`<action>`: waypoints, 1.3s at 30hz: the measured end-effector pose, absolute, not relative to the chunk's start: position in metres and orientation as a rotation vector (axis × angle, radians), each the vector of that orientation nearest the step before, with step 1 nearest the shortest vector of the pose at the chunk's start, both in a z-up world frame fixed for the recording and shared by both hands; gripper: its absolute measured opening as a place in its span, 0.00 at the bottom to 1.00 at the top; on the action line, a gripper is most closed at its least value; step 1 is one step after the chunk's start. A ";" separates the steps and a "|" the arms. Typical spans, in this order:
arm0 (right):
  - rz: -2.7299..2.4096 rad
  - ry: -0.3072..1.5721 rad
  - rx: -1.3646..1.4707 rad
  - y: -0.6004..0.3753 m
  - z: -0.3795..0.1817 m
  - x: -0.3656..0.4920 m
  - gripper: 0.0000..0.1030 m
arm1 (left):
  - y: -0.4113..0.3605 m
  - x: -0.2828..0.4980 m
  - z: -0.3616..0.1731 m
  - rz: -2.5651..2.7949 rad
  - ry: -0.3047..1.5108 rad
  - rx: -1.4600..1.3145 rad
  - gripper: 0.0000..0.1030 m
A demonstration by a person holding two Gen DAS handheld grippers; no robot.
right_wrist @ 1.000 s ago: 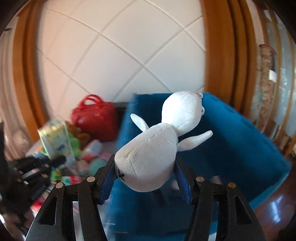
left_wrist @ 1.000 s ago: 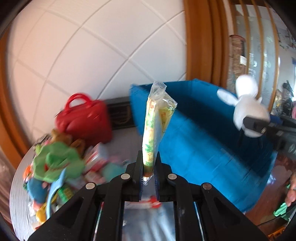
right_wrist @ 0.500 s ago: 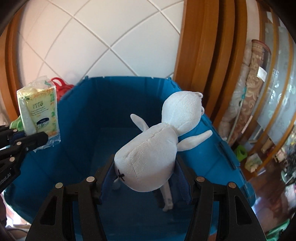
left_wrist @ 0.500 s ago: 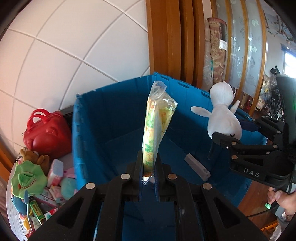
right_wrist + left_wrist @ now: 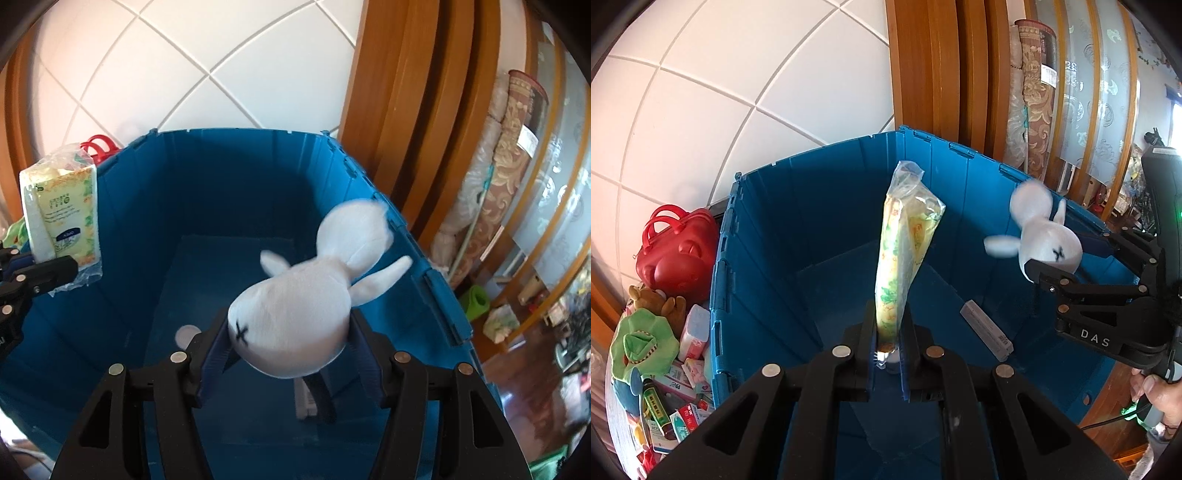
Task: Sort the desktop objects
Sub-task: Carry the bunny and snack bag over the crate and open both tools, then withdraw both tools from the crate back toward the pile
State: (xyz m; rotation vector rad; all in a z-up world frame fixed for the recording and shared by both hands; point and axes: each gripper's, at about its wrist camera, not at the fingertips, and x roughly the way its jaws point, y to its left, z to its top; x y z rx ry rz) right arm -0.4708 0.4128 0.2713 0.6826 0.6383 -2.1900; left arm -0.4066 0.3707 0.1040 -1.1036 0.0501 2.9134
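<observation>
Grippers are hovering over the blue crate (image 5: pixel 768 258): left gripper (image 5: pixel 888 354) pinching a tissue pack (image 5: pixel 905 251), right gripper (image 5: pixel 288 354) loosely cradling a plush rabbit (image 5: pixel 299 310) that risks tumbling against the wall.

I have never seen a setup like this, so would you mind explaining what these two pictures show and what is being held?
These are two hand-held grippers, each carried by a person and each with a fisheye camera looking along its fingers. The left wrist view shows the left gripper shut on a thin plastic tissue pack. The right wrist view shows the right gripper with a white plush rabbit between its fingers. Both hang over an open blue crate, where a grey stick-like box already lies. Beside the crate sit a red toy case and a pile of toys and small boxes still to sort.
</observation>
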 end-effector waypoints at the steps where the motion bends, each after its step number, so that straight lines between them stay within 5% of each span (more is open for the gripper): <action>1: -2.192 0.641 0.682 0.413 0.271 -0.472 0.60 | 0.371 -0.407 0.104 2.918 0.050 -1.104 0.10; 6: -2.192 0.644 0.683 0.415 0.269 -0.480 0.60 | 0.372 -0.410 0.101 2.923 0.047 -1.136 0.14; 10: -2.201 0.647 0.669 0.417 0.270 -0.482 0.73 | 0.373 -0.410 0.100 2.943 0.043 -1.145 0.53; 14: -2.201 0.642 0.653 0.420 0.272 -0.481 0.84 | 0.373 -0.403 0.105 2.985 0.057 -1.079 0.74; 21: -2.206 0.600 0.648 0.430 0.277 -0.479 1.00 | 0.373 -0.399 0.108 2.989 0.043 -1.055 0.75; 39: -2.067 0.383 0.539 0.417 0.311 -0.408 1.00 | 0.289 -0.324 0.120 3.212 -0.157 -0.866 0.75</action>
